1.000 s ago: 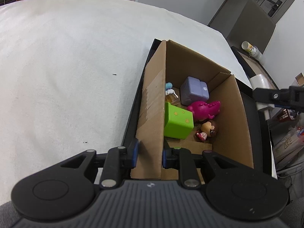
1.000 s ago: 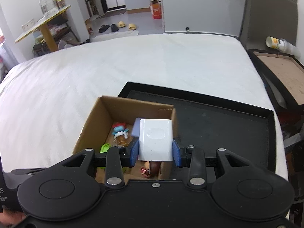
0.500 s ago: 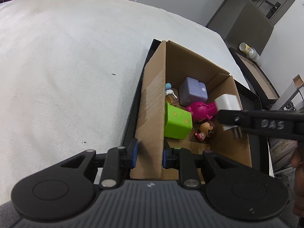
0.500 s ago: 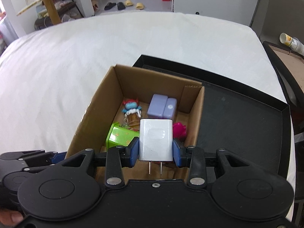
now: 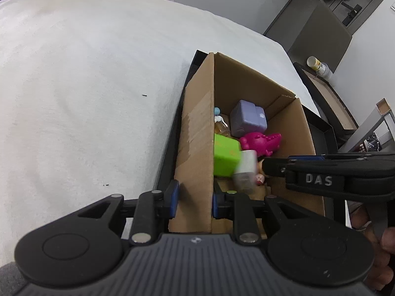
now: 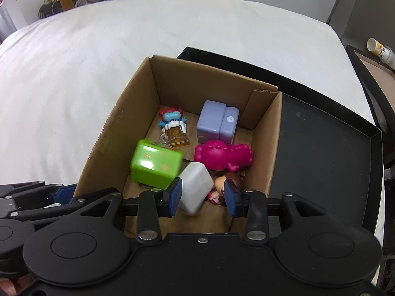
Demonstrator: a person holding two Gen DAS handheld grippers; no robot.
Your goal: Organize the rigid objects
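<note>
Both views are bright and evenly lit, with soft shadows inside the cardboard box point(image 6: 261, 133). Fisheye distortion bends the room's edges. The white charger point(image 5: 244, 170) is smeared by motion blur; the green block point(image 6: 155, 166) shows a glare patch

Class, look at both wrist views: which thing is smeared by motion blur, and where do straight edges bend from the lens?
Left wrist view: the white charger is smeared, while the cardboard box is sharp. Right wrist view: the charger and the green block look soft, and the black tray rim and the bed edge bow near the frame's edges.
</note>
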